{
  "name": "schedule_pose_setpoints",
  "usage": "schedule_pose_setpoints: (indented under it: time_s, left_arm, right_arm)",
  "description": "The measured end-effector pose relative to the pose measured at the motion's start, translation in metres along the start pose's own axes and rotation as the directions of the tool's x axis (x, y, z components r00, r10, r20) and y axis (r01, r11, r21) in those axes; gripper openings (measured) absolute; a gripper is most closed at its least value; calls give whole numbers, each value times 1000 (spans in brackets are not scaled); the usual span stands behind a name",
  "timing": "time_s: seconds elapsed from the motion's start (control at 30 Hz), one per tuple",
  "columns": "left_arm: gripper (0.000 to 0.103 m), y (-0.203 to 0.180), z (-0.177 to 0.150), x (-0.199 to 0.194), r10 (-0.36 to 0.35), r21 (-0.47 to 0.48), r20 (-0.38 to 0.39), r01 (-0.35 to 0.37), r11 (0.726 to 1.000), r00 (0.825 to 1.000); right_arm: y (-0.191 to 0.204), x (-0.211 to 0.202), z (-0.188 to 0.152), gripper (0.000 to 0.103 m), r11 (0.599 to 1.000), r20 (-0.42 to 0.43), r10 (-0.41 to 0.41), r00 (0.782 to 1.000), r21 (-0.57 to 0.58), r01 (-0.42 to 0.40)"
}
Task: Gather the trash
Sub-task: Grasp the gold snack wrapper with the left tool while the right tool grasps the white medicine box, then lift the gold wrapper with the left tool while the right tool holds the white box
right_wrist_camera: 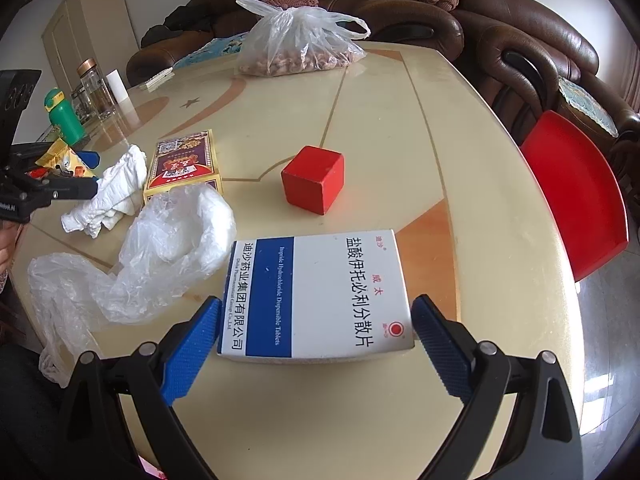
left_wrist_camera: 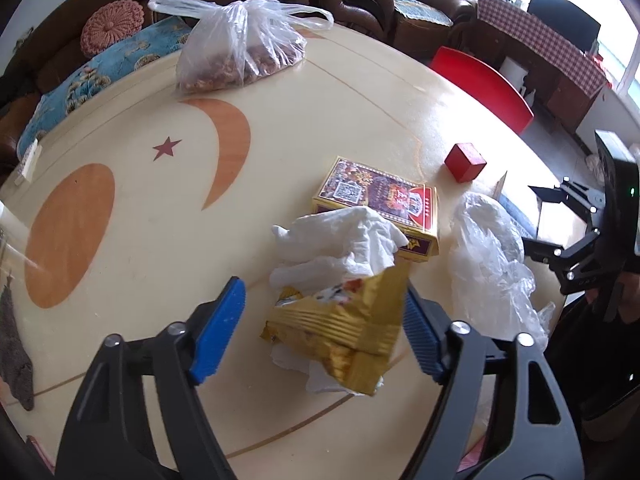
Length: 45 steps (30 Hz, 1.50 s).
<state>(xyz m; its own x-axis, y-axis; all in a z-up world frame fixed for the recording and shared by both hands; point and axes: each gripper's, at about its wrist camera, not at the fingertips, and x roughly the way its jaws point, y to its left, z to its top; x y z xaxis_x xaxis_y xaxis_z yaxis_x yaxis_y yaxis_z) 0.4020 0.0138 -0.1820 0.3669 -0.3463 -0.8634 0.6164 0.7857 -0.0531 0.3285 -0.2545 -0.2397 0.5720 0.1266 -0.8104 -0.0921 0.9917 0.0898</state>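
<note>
My left gripper (left_wrist_camera: 324,320) is open, its blue fingers on either side of a gold snack wrapper (left_wrist_camera: 344,336) that lies on crumpled white tissue (left_wrist_camera: 340,240); the right finger touches the wrapper, the left stands apart. An empty clear plastic bag (left_wrist_camera: 488,256) lies to the right. My right gripper (right_wrist_camera: 316,344) is open around a white and blue medicine box (right_wrist_camera: 320,292) on the table, both pads close to its sides. The tissue (right_wrist_camera: 112,192) and plastic bag (right_wrist_camera: 160,256) also show in the right wrist view, with the left gripper (right_wrist_camera: 76,172) at the far left.
A card box (left_wrist_camera: 380,200) (right_wrist_camera: 184,164) and a red cube (left_wrist_camera: 466,162) (right_wrist_camera: 314,180) sit mid-table (right_wrist_camera: 400,120). A bag of nuts (left_wrist_camera: 240,52) (right_wrist_camera: 300,44) stands at the far edge. Bottles (right_wrist_camera: 68,116) stand at the left, a red chair (right_wrist_camera: 580,188) at the right, sofas behind.
</note>
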Motion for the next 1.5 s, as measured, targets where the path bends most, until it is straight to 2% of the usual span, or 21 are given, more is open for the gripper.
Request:
schedule_pose_setpoints:
  time_s: [0.07,0.23,0.37,0.87,1.27,1.37,1.43,1.5]
  left_arm:
    - [67,0,-1,2,-1,5,-9,1,1000,1000]
    - [50,0,-4,7,-10,0,-20,11,1000,1000]
    - [48,2,-4,8,1,-3,-21,-1,1000,1000]
    - [34,4,-5,2,-25,-18,-13,25,1000,1000]
    - [34,4,-11,-6,-25,-28,1,25,999,1000]
    - [42,4,-13,-8,-14,-20,5,14,1000,1000]
    - [57,2,-15,-12,1,-9,19,-1,1000,1000]
    - [57,0,-17,-15,-1,0,34,1,1000,999]
  right_arm:
    - [1,0,0,92,1000,3,-7,1000,-5,7]
    - [4,0,-1,91,1000,11,-26,1000,-15,26]
    - [6,1,-1,84,998,12,-53,999,-34,53]
    - [5,0,-1,83,999,21,-50,999,-9,51]
    - [9,1,-2,83,998,20,-52,998,-23,52]
    - [9,1,-2,83,998,20,-51,999,-27,51]
    - [9,1,-2,83,998,20,-48,999,-29,48]
    - [9,1,-2,83,998,22,-45,999,-30,46]
